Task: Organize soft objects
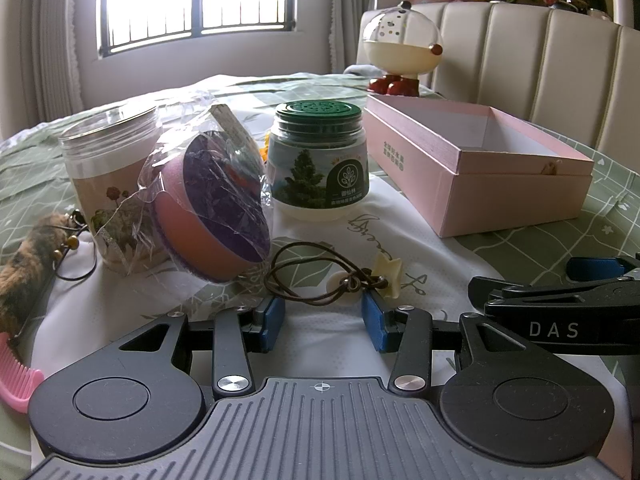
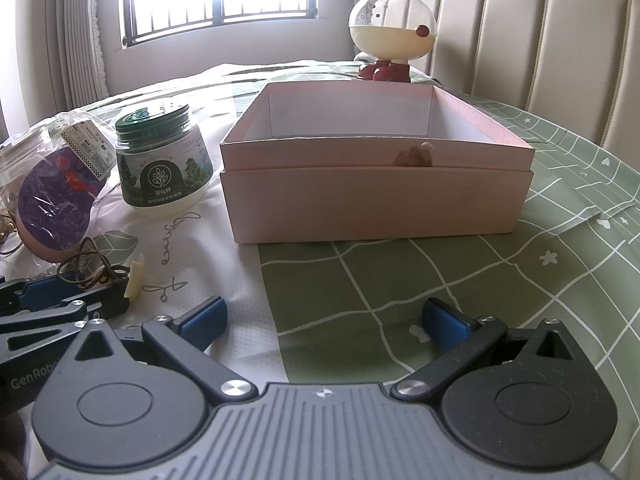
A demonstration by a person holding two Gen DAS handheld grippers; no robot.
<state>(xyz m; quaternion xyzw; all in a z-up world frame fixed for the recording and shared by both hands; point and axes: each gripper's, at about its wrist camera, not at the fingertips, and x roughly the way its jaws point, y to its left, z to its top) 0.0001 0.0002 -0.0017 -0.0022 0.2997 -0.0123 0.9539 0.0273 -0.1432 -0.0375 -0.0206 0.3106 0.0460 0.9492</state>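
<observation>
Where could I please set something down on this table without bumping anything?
The green checked tablecloth lies bare between the pink box and the open right gripper, and right of the box. The box's visible interior looks empty too. It is crowded left of the box: green-lidded jar, wrapped sponge, brown cord, clear jar.

Left tool (image 1: 323,320): held low and level, its 2 blue-padded fingers (image 1: 271,321) set apart, nothing clamped between them. Right tool (image 2: 325,322): likewise held low, jaws spread wider, nothing gripped. The 2 tools are positioned close side by side, each seen at the edge of the other's wrist view.
</observation>
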